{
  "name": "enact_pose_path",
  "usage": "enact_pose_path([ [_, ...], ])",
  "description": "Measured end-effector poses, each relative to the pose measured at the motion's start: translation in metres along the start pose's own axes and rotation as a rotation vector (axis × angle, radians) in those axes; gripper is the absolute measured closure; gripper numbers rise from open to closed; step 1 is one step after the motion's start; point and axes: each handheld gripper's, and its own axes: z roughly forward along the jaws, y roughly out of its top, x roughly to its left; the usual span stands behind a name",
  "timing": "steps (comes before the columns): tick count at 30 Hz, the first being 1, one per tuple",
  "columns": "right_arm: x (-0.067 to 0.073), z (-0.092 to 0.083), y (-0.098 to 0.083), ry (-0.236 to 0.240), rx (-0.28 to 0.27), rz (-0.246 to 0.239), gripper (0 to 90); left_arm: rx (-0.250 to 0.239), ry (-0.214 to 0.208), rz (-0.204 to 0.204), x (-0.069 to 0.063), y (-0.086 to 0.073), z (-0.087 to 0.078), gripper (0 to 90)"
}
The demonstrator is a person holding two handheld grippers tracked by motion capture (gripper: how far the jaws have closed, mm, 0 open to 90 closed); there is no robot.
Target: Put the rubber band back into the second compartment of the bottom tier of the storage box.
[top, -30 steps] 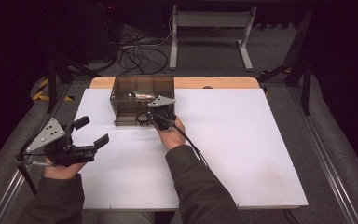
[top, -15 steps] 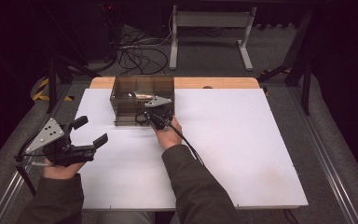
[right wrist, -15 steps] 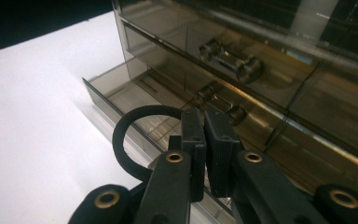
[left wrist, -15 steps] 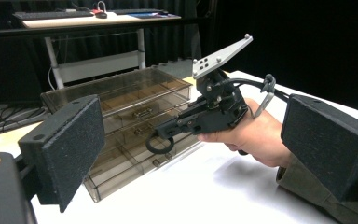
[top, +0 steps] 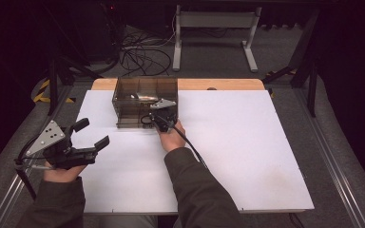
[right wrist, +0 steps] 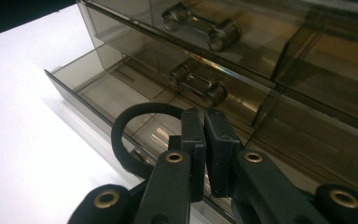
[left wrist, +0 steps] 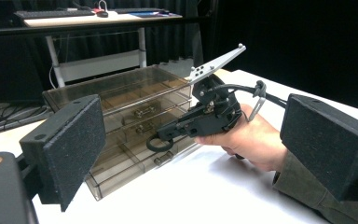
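Nearest, the left gripper point(top: 88, 137) rested at the table's point(top: 247, 156) near left with its jaws spread wide, holding nothing, kept clear of the work. Farther off, the right gripper point(top: 153, 117) was pinched together at the slightly pulled-out bottom drawer point(right wrist: 121, 100) of the smoky drawer box point(top: 145, 102), seemingly clamped on its front to work it.

Drawer cabinet point(top: 145, 102): smoke-brown, see-through, plain; handles point(right wrist: 197, 85) of the same clear brown.
Ring point(right wrist: 130, 140): black, matt.
Right gripper point(right wrist: 204, 154): black, with brass-coloured rivets; grey plate point(top: 163, 102) on top.
Left gripper point(top: 91, 135): black, pads point(left wrist: 77, 147) dark grey and finely speckled; grey plate with dark dots.
Tabletop point(top: 247, 142): white sheet, pale wood strip point(top: 218, 84) along the far edge.
Sleeves point(top: 199, 190): dull olive, possibly brown-green.
Floor tape point(top: 42, 90): yellow and black stripes.
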Motion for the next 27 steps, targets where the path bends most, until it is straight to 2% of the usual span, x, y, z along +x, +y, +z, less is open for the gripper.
enact_pose_path([
  [6,-0.0033,0.0036,-0.0024,-0.008,-0.005,0.024,87.3,0.008,0.001,0.001,0.0009,-0.0016,0.0018,7.8],
  [27,-0.0065,0.0106,-0.0068,-0.046,-0.024,0.050,87.1,0.021,0.005,-0.002,0.0013,-0.0044,0.0055,7.9],
])
